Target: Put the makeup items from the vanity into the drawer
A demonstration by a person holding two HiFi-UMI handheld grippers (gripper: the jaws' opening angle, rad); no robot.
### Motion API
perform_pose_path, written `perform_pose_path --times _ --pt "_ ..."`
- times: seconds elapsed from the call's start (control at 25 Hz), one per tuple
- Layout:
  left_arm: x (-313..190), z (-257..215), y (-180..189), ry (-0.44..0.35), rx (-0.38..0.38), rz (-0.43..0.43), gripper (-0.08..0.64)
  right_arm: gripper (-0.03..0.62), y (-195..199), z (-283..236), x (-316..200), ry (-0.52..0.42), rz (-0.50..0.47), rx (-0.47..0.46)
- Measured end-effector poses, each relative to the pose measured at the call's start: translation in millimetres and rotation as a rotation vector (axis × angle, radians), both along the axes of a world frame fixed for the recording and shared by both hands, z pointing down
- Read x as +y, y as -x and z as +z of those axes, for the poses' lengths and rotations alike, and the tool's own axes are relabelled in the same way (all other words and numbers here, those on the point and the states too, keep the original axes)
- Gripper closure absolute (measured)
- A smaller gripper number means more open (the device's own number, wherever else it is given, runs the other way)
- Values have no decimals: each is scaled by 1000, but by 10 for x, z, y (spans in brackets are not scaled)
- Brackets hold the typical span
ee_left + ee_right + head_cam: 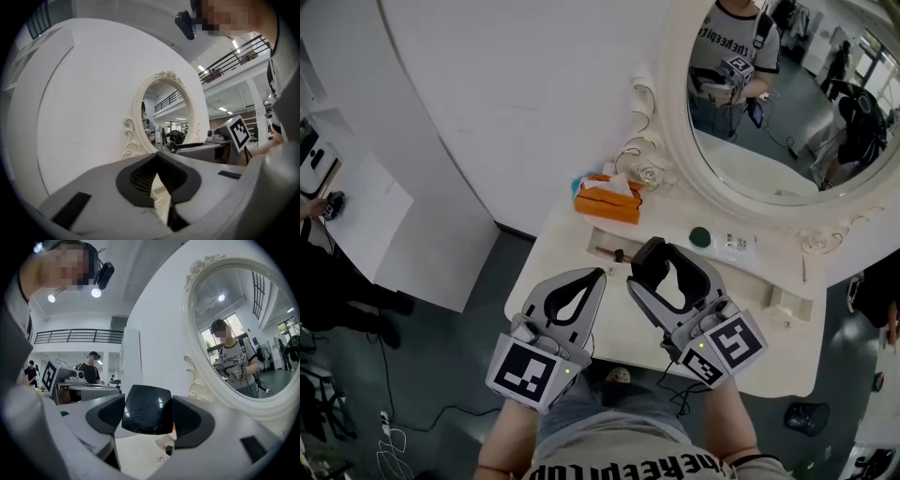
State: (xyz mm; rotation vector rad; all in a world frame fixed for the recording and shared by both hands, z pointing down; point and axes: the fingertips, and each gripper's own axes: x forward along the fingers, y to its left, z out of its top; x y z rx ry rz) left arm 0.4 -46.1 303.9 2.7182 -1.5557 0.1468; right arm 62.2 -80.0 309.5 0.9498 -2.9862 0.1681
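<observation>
- Two jaws of the right gripper [147,413] are pinched on the side edges of a glossy black compact [146,404]. It hangs above the near part of the vanity [766,349].
- Just to its left, the left gripper [158,159] has its jaws together on nothing.
- Farther off, a green pot [700,236] waits on the top; I see no open drawer.
- Risk, I'd say: the smooth edges slip from that pinch, or the neighbouring gripper knocks the compact loose.

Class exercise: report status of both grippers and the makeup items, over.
Left gripper shut, empty. Right gripper shut on black case over vanity. Green round item on vanity. Path looks clear.
</observation>
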Motion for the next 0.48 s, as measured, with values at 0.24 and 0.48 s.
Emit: perform_pose_path --times 0.24,0.48 --pt "-157 -20 50 21 13 34 540 252 33 55 -175 19 41 16" --pt "-321 -5 187 38 19 74 540 252 129 150 -360 48 92 31"
